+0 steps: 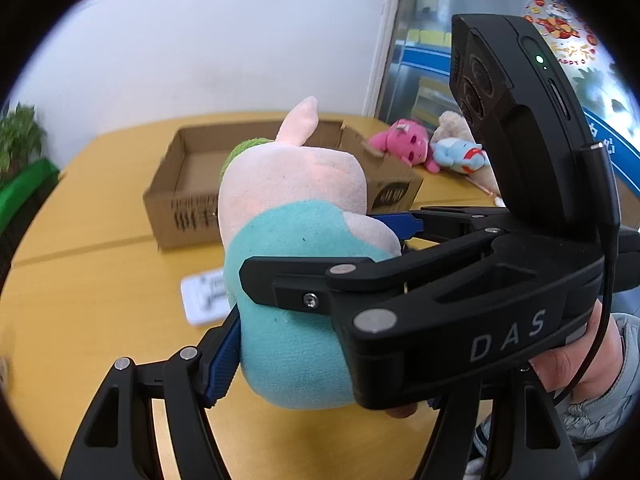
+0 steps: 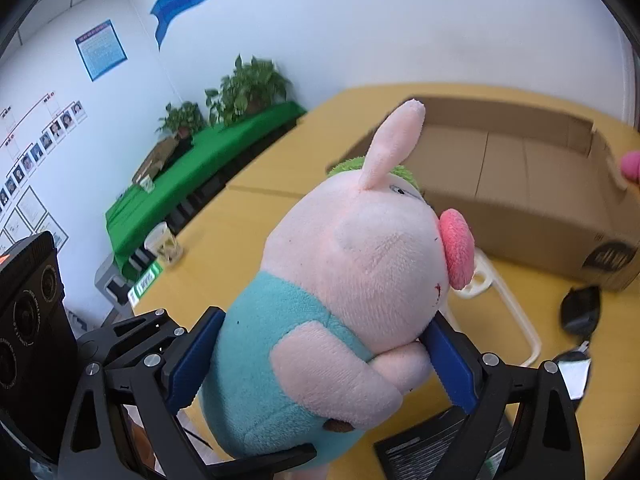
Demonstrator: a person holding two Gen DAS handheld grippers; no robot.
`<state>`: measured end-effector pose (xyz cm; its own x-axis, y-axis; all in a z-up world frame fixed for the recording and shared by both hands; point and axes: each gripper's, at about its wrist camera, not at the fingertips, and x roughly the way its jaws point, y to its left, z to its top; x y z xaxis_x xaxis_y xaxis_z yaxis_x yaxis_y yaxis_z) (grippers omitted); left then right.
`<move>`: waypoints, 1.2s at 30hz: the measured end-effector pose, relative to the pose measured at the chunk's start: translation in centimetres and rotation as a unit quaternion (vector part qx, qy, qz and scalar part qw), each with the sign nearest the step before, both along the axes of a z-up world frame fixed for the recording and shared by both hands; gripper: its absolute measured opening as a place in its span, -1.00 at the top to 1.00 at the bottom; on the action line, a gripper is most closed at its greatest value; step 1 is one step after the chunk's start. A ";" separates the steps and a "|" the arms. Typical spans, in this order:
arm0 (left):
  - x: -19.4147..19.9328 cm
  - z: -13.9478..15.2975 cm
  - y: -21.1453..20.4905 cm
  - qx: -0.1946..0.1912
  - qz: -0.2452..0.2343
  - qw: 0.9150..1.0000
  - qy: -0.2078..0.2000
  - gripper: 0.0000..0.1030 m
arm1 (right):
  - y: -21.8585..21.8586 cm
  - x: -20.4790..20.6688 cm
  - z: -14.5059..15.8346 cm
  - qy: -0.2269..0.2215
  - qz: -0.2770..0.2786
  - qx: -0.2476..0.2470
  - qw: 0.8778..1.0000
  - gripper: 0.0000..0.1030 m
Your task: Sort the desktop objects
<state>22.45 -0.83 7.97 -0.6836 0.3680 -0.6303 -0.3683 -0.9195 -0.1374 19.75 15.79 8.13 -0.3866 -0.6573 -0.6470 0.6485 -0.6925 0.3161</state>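
Note:
A plush pig [image 1: 296, 240] with a pink head and teal shirt hangs above the yellow table [image 1: 92, 280], in front of an open cardboard box [image 1: 192, 184]. My left gripper [image 1: 320, 376] is shut on its teal body. One blue pad [image 1: 224, 360] dents the fabric; the other finger is hidden behind the right gripper. My right gripper [image 1: 332, 248] crosses in from the right and is also shut on the toy. In the right wrist view its blue pads [image 2: 192, 360] press the plush pig [image 2: 340, 280] at its back and arm, around the right gripper's middle [image 2: 320, 360]. The cardboard box [image 2: 520, 184] looks empty.
Pink [image 1: 404, 144], blue-white [image 1: 460, 156] and beige [image 1: 456, 124] plush toys lie right of the box. A white card [image 1: 204, 296] lies under the pig. A white plastic frame [image 2: 516, 320], a black object [image 2: 580, 308] and a paper cup [image 2: 164, 244] are on the table. A green-covered bench [image 2: 200, 168] holds plants.

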 end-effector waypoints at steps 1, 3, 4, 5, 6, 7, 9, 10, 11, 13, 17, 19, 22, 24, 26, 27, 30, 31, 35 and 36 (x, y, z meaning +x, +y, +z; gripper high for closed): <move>-0.4 0.8 0.3 -0.002 -0.004 1.000 0.010 -0.37 | 0.3 -0.3 1.0 0.012 -0.004 -0.002 1.000 -0.86; -1.4 2.4 0.8 0.001 -0.012 1.000 0.027 -0.37 | 0.6 -1.0 2.9 0.032 -0.010 -0.003 0.999 -0.86; -1.9 3.0 1.0 0.001 -0.016 0.999 0.035 -0.37 | 0.7 -1.5 3.7 0.041 -0.014 -0.004 0.999 -0.86; -2.4 3.6 1.2 0.001 -0.019 0.999 0.041 -0.37 | 0.9 -2.0 4.6 0.050 -0.019 -0.004 0.999 -0.86; -2.9 4.1 1.4 0.001 -0.022 0.999 0.047 -0.37 | 1.0 -2.5 5.4 0.058 -0.022 -0.005 0.998 -0.86; -3.5 4.8 1.6 0.003 -0.027 0.998 0.054 -0.37 | 1.2 -3.1 6.2 0.065 -0.026 -0.005 0.998 -0.86; -4.7 5.9 1.7 0.006 -0.033 0.997 0.064 -0.37 | 1.2 -4.2 7.7 0.076 -0.032 -0.004 0.997 -0.85; -5.3 6.5 1.8 0.008 -0.036 0.997 0.070 -0.37 | 1.1 -4.8 8.5 0.083 -0.034 -0.003 0.996 -0.85; -6.0 7.1 1.8 0.010 -0.038 0.996 0.076 -0.37 | 1.0 -5.3 9.2 0.090 -0.033 -0.002 0.995 -0.85; -7.2 8.1 1.8 0.014 -0.037 0.996 0.084 -0.37 | 0.9 -6.7 10.6 0.103 -0.031 0.001 0.994 -0.84; -10.8 10.2 1.2 0.026 -0.028 0.995 0.093 -0.37 | 0.2 -10.1 13.2 0.119 -0.023 0.003 0.993 -0.84; -12.6 10.9 0.3 0.036 -0.024 0.995 0.092 -0.37 | -0.6 -11.8 14.4 0.125 -0.017 0.007 0.992 -0.84; -15.7 12.5 -0.6 0.043 -0.020 0.994 0.096 -0.37 | -2.1 -14.9 16.3 0.133 -0.010 0.006 0.991 -0.83; -17.8 13.8 -1.1 0.040 -0.018 0.994 0.101 -0.37 | -2.8 -17.1 17.6 0.137 -0.006 0.003 0.991 -0.83; -19.8 14.9 -1.5 0.035 -0.016 0.994 0.107 -0.37 | -3.4 -19.4 18.9 0.139 -0.003 -0.003 0.990 -0.83; -20.9 15.3 -1.7 0.035 -0.014 0.993 0.108 -0.37 | -3.6 -20.6 19.4 0.138 -0.003 -0.006 0.990 -0.83; -24.1 16.2 -2.3 0.028 -0.009 0.993 0.111 -0.37 | -4.6 -24.1 20.2 0.134 -0.002 -0.013 0.991 -0.83; -25.0 16.3 -2.5 0.026 -0.006 0.994 0.110 -0.37 | -4.9 -25.2 20.2 0.131 -0.001 -0.014 0.991 -0.83; -29.0 16.1 -3.6 0.026 0.003 0.995 0.096 -0.37 | -6.6 -29.5 19.7 0.118 0.006 -0.015 0.993 -0.83; -29.9 16.0 -3.9 0.026 0.006 0.995 0.092 -0.37 | -7.3 -30.5 19.4 0.115 0.008 -0.014 0.993 -0.83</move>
<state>-7.47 -4.72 23.93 -0.7901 0.3874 -0.4751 -0.3805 -0.9175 -0.1154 -10.79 8.52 27.53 -0.5109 -0.6811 -0.5244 0.7164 -0.6745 0.1780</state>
